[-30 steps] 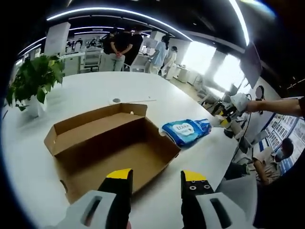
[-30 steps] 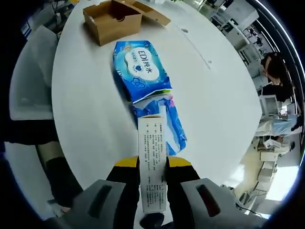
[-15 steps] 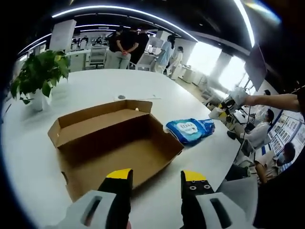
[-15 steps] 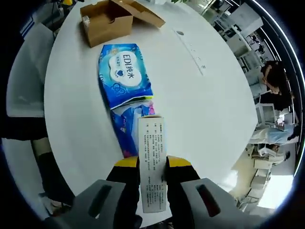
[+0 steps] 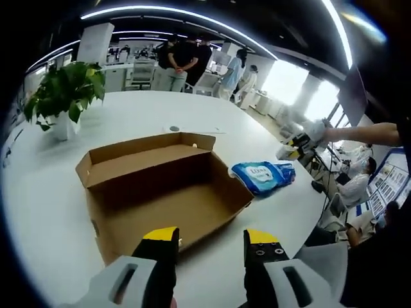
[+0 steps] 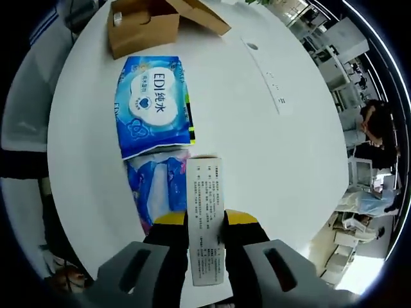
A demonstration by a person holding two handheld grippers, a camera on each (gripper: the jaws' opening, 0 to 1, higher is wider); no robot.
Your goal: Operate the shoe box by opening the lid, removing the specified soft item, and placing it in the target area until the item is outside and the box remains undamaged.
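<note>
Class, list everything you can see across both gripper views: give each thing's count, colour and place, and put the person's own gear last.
Shoe box: one, brown cardboard, open and empty, on the table ahead of the left gripper.
Wipes pack: one, blue and white, flat on the table beside the box.
Second soft pack: one, blue with pink, lying next to the wipes pack.
White printed strip: one, white with small text, between the right gripper's jaws.
Table: one, white, round.
Potted plant: one, green in a white pot, at the table's far side.
People: several, standing in the background.
Left gripper: one, grey with yellow tips, open.
Right gripper: one, grey with yellow tips, shut on the strip.
</note>
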